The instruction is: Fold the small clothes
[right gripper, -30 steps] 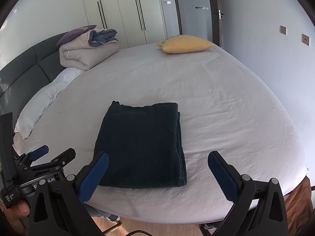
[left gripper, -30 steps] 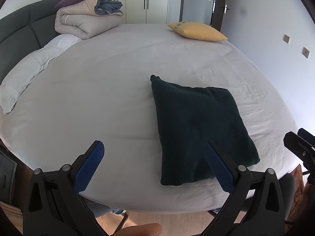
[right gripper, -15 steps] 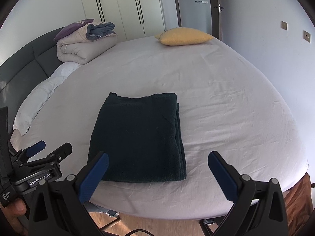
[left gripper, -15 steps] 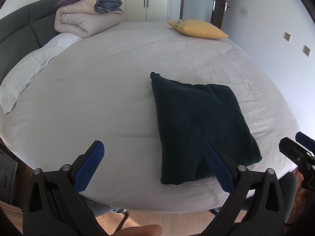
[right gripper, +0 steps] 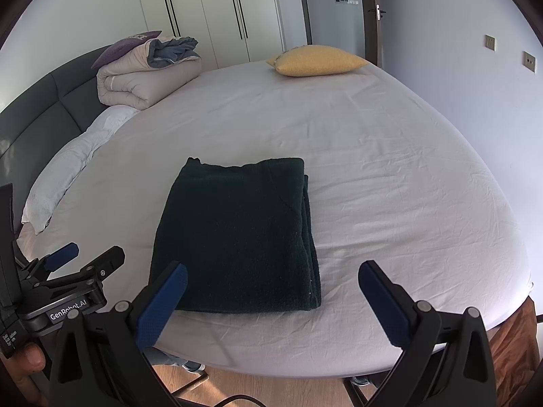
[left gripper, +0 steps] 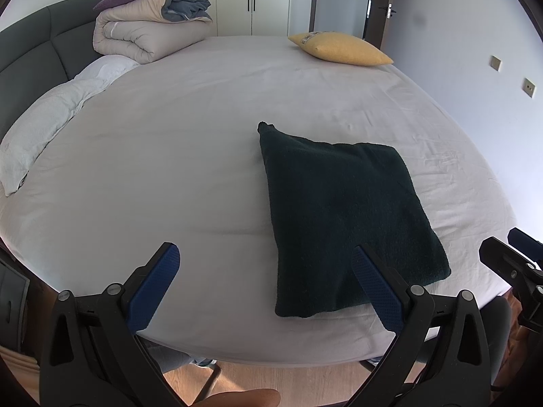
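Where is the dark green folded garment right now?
The dark green folded garment lies flat on the bed near its front edge, just ahead of both open grippers, touched by neither.

Bed [right gripper: 390, 176]: pale sheet, dark padded headboard [right gripper: 44, 101] at left. Far left: rolled duvet [left gripper: 149, 37] beside white pillow [left gripper: 51, 118]. Far right: yellow cushion [right gripper: 317, 61]. White wardrobe [right gripper: 210, 17] and door [left gripper: 373, 3] beyond. Wood floor [right gripper: 271, 386] near.

Both claws slightly farther from garment [right gripper: 237, 234]
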Available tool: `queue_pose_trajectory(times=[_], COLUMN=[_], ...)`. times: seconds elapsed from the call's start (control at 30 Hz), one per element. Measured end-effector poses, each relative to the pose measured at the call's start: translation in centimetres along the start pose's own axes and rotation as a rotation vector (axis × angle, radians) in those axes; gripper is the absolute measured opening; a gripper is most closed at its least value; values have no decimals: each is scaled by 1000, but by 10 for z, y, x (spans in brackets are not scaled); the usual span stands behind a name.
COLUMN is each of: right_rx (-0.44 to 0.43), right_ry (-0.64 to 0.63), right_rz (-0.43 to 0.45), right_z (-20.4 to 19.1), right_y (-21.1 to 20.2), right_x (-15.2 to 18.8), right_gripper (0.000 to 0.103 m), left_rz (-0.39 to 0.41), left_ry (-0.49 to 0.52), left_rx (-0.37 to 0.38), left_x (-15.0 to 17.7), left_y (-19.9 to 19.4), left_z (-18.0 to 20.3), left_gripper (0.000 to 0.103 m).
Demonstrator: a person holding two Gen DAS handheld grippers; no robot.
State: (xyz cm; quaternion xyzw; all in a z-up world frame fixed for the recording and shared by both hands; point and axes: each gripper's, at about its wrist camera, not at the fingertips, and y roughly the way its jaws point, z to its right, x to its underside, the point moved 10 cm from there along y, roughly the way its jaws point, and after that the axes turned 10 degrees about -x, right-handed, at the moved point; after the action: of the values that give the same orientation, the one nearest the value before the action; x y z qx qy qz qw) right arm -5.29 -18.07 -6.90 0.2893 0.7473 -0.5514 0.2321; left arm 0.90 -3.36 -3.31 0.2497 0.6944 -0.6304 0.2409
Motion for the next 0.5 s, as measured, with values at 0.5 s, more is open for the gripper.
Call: queue_pose_trajectory(times=[0.5], right_rx=[11], right_ry=[3], right_rz=[-16], right_z=[4], right_y=[5], right_x=[5], right_gripper=[103], left_rz=[1], left_ry=[1], left_rx=[-1], left_x=[0], left_y=[0], left_z=[-1], left_gripper=[103])
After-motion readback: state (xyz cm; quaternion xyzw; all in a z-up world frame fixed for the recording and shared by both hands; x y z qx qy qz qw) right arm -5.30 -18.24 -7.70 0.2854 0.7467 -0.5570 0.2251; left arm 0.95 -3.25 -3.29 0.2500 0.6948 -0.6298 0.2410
